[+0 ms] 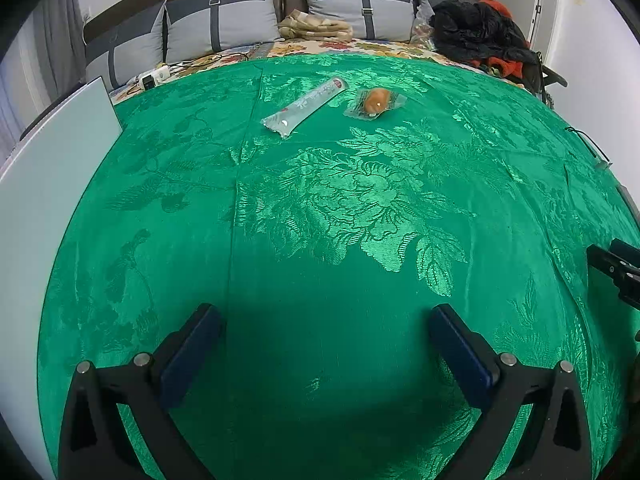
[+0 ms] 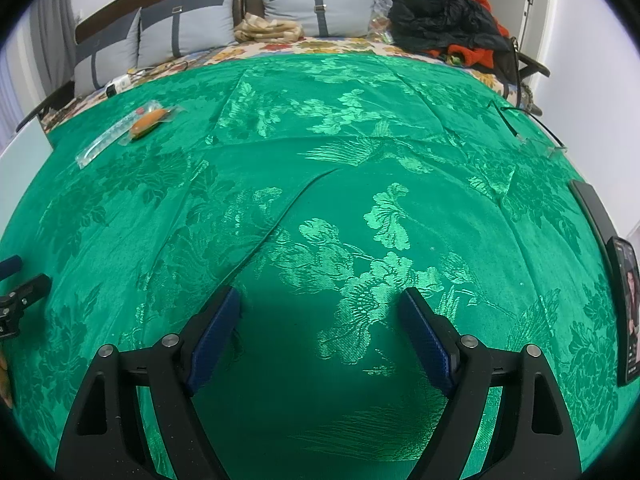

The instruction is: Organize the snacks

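Green brocade cloth [image 1: 320, 200] covers the bed and serves as the working surface; it lies in shallow folds and creases. At the head of the bed stand grey pillows [image 1: 224, 20], with a heap of black and orange clothing [image 1: 476, 32] beside them. Both claws hover low over bare cloth, well apart from the snacks. The left claw [image 1: 326, 322] stands wide with nothing between its pads. The right claw [image 2: 320, 304] is likewise wide, its jaws at a spread near their fullest and empty. The two snacks lie far up the cloth, nearer the left claw: a long silver stick pack [image 1: 304, 106] and, just beside it, a clear-wrapped orange pastry [image 1: 376, 102]. From the right wrist view the two appear to overlap, though this may be only the angle. Risks, as judged: the slick cloth may bunch under a descending pad and drag both snacks; the flat stick pack offers little edge and may slide away on closure; the pastry may crush under a firm grip. A phone [image 2: 626, 308] near the right edge could be knocked.
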